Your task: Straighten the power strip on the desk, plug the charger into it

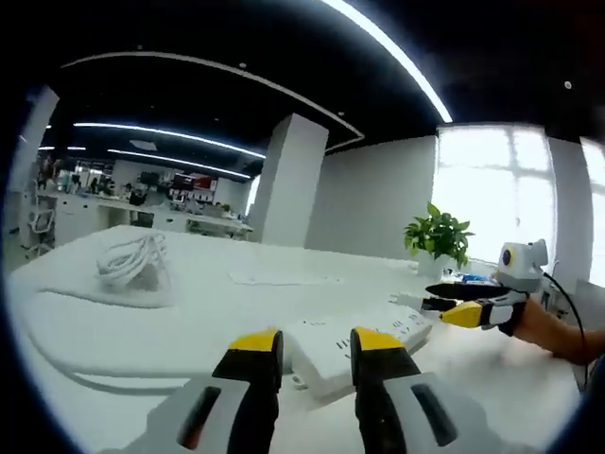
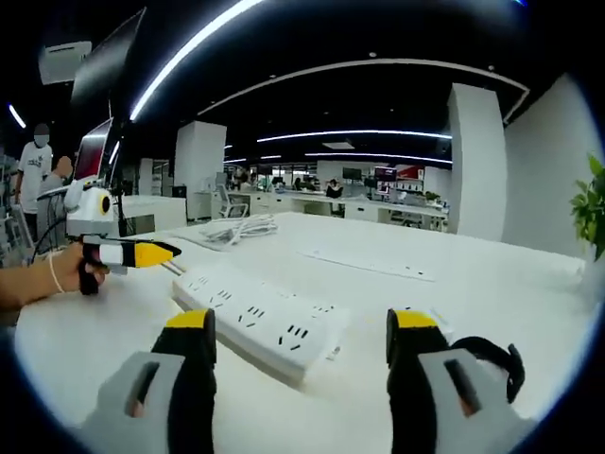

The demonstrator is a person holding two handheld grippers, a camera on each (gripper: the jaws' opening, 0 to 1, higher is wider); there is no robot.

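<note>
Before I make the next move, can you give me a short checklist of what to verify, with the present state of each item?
1. Power strip lies flat on the desk: ok.
2. Strip straightened: cannot tell, it lies at an angle in both views.
3. Left hand-held gripper open, strip end just beyond its tips: ok.
4. Right hand-held gripper open and empty: ok.
5. Charger located: not ok, I cannot pick it out.
6. Coiled white cable lies apart from the strip: ok.
</note>
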